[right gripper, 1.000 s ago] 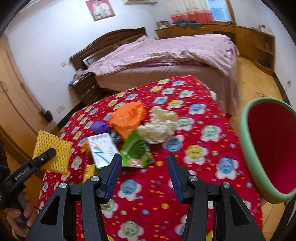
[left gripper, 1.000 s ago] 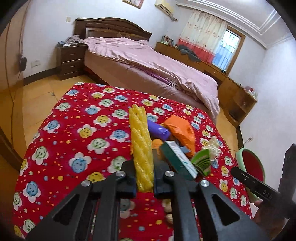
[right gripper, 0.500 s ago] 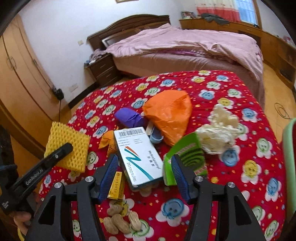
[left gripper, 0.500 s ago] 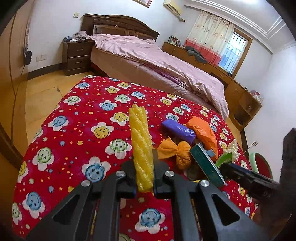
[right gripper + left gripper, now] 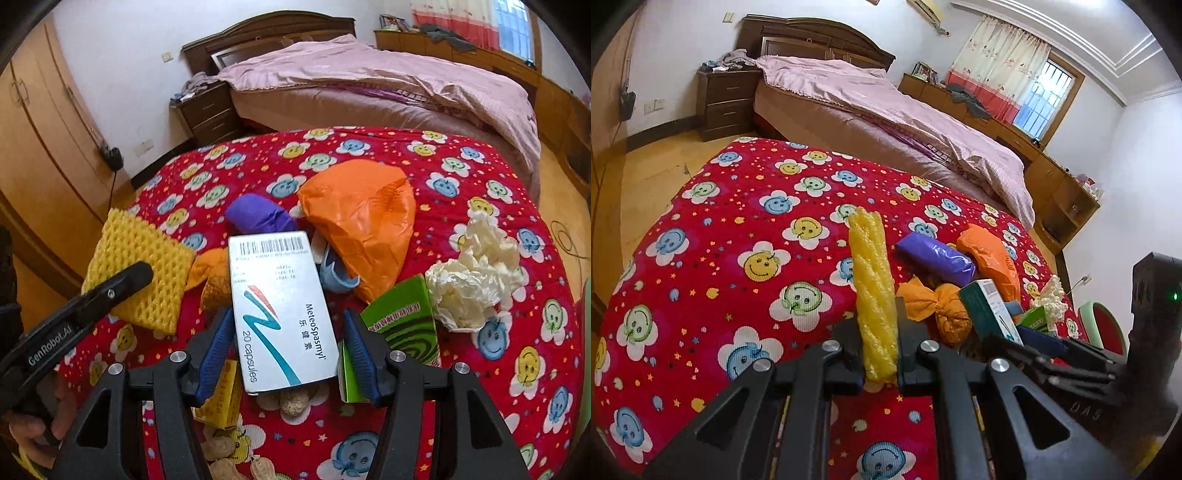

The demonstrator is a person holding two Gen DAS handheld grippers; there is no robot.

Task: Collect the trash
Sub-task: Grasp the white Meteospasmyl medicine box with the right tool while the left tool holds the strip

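Between our right fingers: the right gripper (image 5: pixel 290 354) stood spread wide, its blue pads either side of the white capsule box (image 5: pixel 279 310) but not yet pressing it.
What had changed: a second before, these fingers framed only bare cloth with the box well ahead; we had since brought them forward and down until the box lay between them. We judged the approach done and the squeeze the next thing owed.
Left gripper: our left gripper (image 5: pixel 877 334) was clamped on the yellow foam net (image 5: pixel 872 291), as it had been a second earlier, holding it up over the cloth.
Meaning for the task: one piece was in hand and a second nearly so; nothing had reached the bin.
Hand pose: the right tool pointed down at the pile from the near edge; the left was held level, off to the left of the pile.
Around the box: a green carton (image 5: pixel 404 325) just right of it, an orange bag (image 5: pixel 364 225) and purple wrapper (image 5: pixel 258 218) beyond, crumpled tissue (image 5: pixel 476 273) farther right, peanuts (image 5: pixel 295 404) beneath.
Surface: red smiley-print cloth (image 5: pixel 738 229).
Bin: a green-rimmed red bin (image 5: pixel 1102 325) stood beyond the table's right edge.
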